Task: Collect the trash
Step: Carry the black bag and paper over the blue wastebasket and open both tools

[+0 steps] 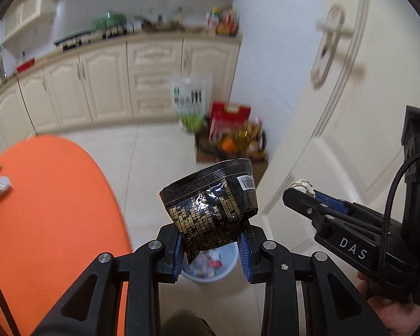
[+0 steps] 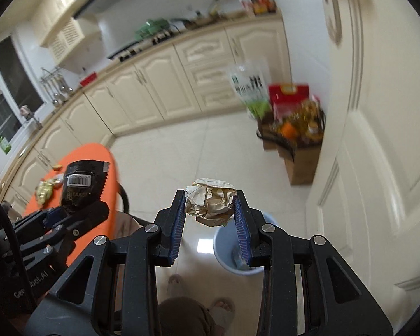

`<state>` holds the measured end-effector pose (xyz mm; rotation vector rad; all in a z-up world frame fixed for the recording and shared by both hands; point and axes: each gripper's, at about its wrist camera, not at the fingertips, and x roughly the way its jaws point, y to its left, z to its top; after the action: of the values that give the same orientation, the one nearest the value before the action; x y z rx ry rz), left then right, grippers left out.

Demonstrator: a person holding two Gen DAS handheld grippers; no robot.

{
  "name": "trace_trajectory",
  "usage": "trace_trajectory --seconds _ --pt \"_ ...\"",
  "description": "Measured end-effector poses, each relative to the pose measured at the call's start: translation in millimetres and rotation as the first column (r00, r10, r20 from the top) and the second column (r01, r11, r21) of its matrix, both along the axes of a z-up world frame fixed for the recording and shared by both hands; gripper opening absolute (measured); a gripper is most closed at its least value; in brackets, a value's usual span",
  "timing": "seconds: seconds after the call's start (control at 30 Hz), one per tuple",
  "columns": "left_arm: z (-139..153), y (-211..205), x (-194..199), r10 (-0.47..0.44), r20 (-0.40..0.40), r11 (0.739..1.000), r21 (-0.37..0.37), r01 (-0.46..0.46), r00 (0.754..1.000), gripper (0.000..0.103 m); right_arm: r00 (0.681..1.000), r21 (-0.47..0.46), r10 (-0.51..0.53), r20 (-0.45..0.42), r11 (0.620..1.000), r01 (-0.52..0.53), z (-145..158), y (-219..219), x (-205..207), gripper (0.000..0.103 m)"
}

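Left wrist view: left hand-held gripper [image 1: 211, 247] clamps black wrapper [image 1: 214, 208] upright, right hand-held gripper [image 1: 299, 193] pinches paper ball [image 1: 303, 187]

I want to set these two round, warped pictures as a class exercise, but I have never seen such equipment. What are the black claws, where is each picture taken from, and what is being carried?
A person holds two hand-held claw tools, each with a wide-angle camera looking along its fingers. One picture comes from the left gripper, shut on a black snack packet. The other comes from the right gripper, shut on a crumpled paper ball. Below both stands a pale blue bin with rubbish already in it. Beside them is an orange table, where a few more scraps lie.
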<state>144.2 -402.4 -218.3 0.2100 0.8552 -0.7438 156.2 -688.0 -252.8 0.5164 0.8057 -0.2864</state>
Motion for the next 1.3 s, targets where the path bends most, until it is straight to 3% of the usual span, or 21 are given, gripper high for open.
trace_trajectory --seconds 0.13,0.3,0.63,0.8,0.87,0.9,0.93,1.13,1.3 --pt "-24.8 -28.5 25.3 -0.002 -0.070 0.998 0.064 0.007 0.998 0.028 0.998 0.070 -0.007 -0.064 0.997 0.011 -46.7 -24.1 13.5 0.031" --pt "-52.7 -63.4 57.5 0.007 -0.132 0.991 0.131 0.011 0.991 0.028 0.995 0.136 -0.011 -0.101 0.990 0.025 -84.1 -42.3 24.7 0.031" --pt "-70.1 -150.5 115.5 0.017 -0.184 0.977 0.211 0.023 0.983 0.030 0.989 0.189 -0.004 -0.145 0.981 0.031 -118.3 -61.0 45.5 0.032" --pt "-80.6 -174.1 130.8 0.022 -0.196 0.965 0.260 0.031 0.980 0.040 0.986 0.227 0.000 -0.166 0.973 0.038 -138.6 -67.0 54.5 0.036" --pt "-79.7 -175.4 129.6 0.026 -0.192 0.961 0.274 0.028 0.981 0.052 0.983 0.228 -0.008 -0.185 0.972 0.051 -145.5 -68.6 56.5 0.053" --pt "-80.0 -177.2 130.0 0.032 -0.185 0.959 0.281 0.022 0.982 0.060 0.982 0.234 -0.024 -0.187 0.970 0.068 -148.0 -70.7 55.5 0.069" --pt "-80.6 -180.5 131.2 0.038 -0.175 0.957 0.289 0.014 0.984 0.066 0.983 0.244 -0.039 -0.180 0.966 0.084 -150.1 -72.6 52.8 0.075" --pt "-79.7 -192.4 125.9 0.035 -0.145 0.950 0.312 0.012 0.989 0.086 0.980 0.256 -0.093 -0.174 0.957 0.136 -151.0 -80.3 39.4 0.091" --pt "-69.5 -193.2 115.0 0.026 -0.109 0.956 0.294 0.007 0.994 0.096 0.975 0.237 -0.147 -0.164 0.954 0.183 -137.3 -88.0 27.5 0.103"
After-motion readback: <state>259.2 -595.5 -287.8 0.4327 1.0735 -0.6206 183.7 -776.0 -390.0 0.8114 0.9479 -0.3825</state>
